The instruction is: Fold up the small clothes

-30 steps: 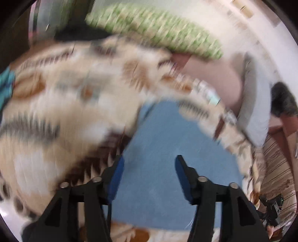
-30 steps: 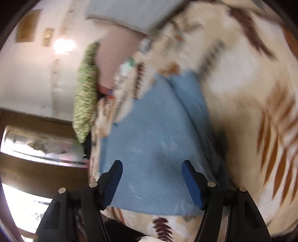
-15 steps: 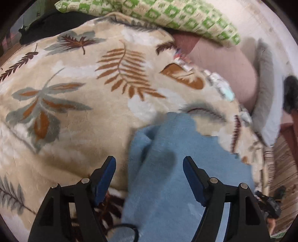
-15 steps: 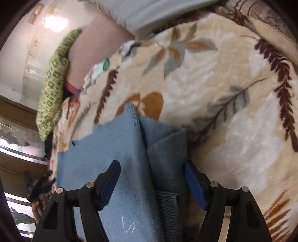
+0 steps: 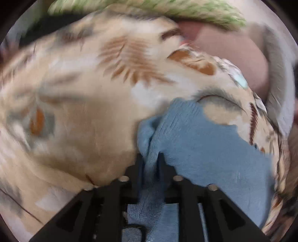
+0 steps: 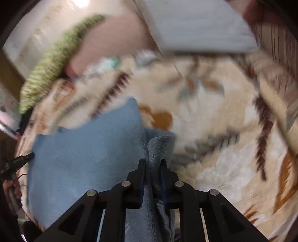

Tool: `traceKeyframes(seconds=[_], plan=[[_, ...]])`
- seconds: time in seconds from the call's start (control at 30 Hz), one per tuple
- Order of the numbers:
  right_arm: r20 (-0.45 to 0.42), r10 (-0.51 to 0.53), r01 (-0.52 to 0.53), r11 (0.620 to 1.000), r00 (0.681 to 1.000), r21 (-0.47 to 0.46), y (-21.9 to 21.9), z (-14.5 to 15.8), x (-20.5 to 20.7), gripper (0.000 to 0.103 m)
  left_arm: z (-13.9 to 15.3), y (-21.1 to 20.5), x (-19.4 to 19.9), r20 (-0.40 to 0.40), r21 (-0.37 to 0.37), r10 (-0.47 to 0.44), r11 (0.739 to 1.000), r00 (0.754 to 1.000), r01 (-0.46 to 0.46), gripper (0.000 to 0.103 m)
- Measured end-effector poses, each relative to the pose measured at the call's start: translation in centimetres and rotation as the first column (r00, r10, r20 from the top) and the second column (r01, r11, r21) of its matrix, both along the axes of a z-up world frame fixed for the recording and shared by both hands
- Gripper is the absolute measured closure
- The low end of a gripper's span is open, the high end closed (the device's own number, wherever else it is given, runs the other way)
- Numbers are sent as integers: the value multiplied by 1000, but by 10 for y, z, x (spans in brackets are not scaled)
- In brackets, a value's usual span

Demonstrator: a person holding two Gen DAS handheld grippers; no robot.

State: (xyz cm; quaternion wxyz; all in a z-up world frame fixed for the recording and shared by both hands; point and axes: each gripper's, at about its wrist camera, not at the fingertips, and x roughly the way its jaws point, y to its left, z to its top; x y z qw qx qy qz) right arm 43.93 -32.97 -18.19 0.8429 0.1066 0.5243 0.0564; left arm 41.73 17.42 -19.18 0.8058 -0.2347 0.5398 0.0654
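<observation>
A blue knit garment [image 5: 208, 149] lies on a cream blanket with a leaf print [image 5: 83, 111]. My left gripper [image 5: 150, 158] is shut on a bunched edge of the garment at its left side. In the right wrist view the same blue garment [image 6: 83, 149] spreads to the left, and my right gripper [image 6: 152, 163] is shut on a folded edge of it at its right side. Both views are blurred by motion.
A green patterned pillow [image 5: 167, 7] and a pink pillow [image 5: 232, 52] lie at the far edge of the blanket, with a grey cushion [image 5: 277, 89] to the right. The green pillow [image 6: 54, 61] and a grey cushion [image 6: 195, 24] also show in the right wrist view.
Both grippers were open over the garment half a second ago. Now both have closed on its edges, and the cloth is bunched up between the fingers.
</observation>
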Motion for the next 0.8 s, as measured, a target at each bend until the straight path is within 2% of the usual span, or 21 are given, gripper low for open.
traceKeyframes(seconds=[0.03, 0.07, 0.13, 0.17, 0.2, 0.27, 0.37, 0.4, 0.43, 0.47, 0.5, 0.53, 0.57, 0.7, 0.77, 0.8], plan=[[-60, -30, 34, 998, 998, 60, -9, -25, 4, 81, 2, 6, 0, -5, -38, 18, 999, 1000, -18, 75], [-49, -46, 51, 994, 998, 96, -14, -29, 2, 77, 6, 9, -1, -10, -59, 32, 998, 999, -32, 70], [-9, -71, 71, 974, 997, 214, -25, -23, -6, 52, 21, 14, -4, 52, -80, 26, 997, 998, -22, 49], [-10, -68, 68, 960, 998, 273, -29, -18, -7, 28, 26, 15, -3, 78, -77, 16, 997, 997, -10, 43], [0, -71, 67, 950, 998, 304, -33, -12, -7, 27, 29, 17, -3, 93, -77, 9, 997, 996, -2, 38], [26, -74, 63, 953, 997, 295, -38, -3, -3, 27, 28, 23, -2, 102, -101, 16, 995, 995, -5, 38], [-21, -99, 101, 953, 995, 285, -42, -13, 9, 27, 6, 27, 6, 32, -157, 35, 987, 999, -30, 38], [-52, -90, 102, 948, 995, 303, -41, -20, 14, 28, -3, 28, 8, 2, -171, 38, 985, 999, -37, 39], [-72, -76, 95, 945, 994, 313, -39, -26, 16, 30, -4, 27, 7, 10, -166, 41, 985, 999, -38, 40], [-57, -61, 74, 954, 997, 290, -34, -26, 14, 49, -1, 25, 9, 20, -148, 26, 989, 999, -23, 44], [-53, -48, 60, 966, 997, 250, -28, -26, 15, 78, 3, 19, 11, 31, -101, -15, 995, 999, 18, 81], [-55, -42, 51, 980, 998, 191, -22, -25, 15, 79, 5, 13, 14, 16, -64, -54, 996, 998, 55, 90], [-48, -20, 27, 986, 999, 162, -16, -23, 15, 86, 10, 9, 13, 20, -30, -60, 998, 998, 61, 90], [67, 58, -56, 998, 996, -31, 9, 17, 5, 88, 31, -5, 6, 97, 93, -84, 993, 992, 75, 91], [138, 89, -70, 988, 986, -138, 20, 30, -7, 88, 30, -7, 4, 111, 130, -89, 989, 990, 74, 91], [151, 100, -73, 982, 983, -173, 22, 28, -8, 88, 16, -9, 9, 71, 153, -101, 984, 992, 89, 90]])
